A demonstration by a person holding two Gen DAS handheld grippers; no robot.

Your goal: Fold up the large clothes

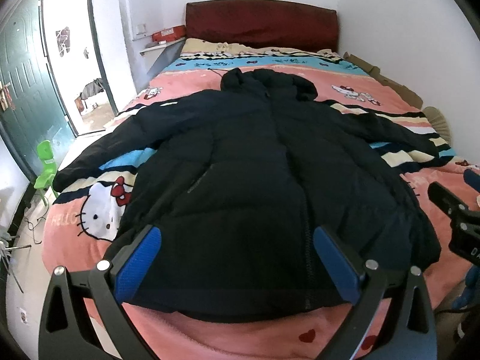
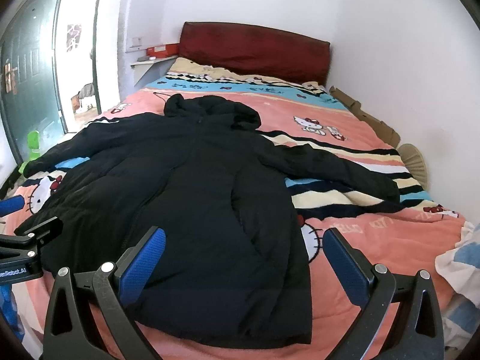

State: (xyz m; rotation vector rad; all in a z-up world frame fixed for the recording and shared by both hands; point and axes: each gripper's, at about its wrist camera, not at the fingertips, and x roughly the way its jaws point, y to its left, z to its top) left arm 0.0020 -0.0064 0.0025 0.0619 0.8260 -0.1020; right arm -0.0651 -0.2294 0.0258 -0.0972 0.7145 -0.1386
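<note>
A large black hooded puffer jacket [image 1: 255,162] lies flat, front up, on the bed, hood toward the headboard and both sleeves spread out sideways. It also shows in the right wrist view [image 2: 186,198]. My left gripper [image 1: 237,240] is open and empty, hovering over the jacket's bottom hem near the zipper. My right gripper [image 2: 244,240] is open and empty over the hem's right corner. The right gripper also shows at the right edge of the left wrist view [image 1: 456,210], and the left gripper at the left edge of the right wrist view [image 2: 27,240].
The bed has a pink Hello Kitty blanket [image 1: 90,210] and a dark red headboard [image 1: 261,22]. A green plastic chair [image 1: 45,168] stands on the floor at the left, by an open green door [image 1: 27,90]. Cardboard [image 2: 369,117] lines the right wall. A white cloth [image 2: 459,258] lies at the right.
</note>
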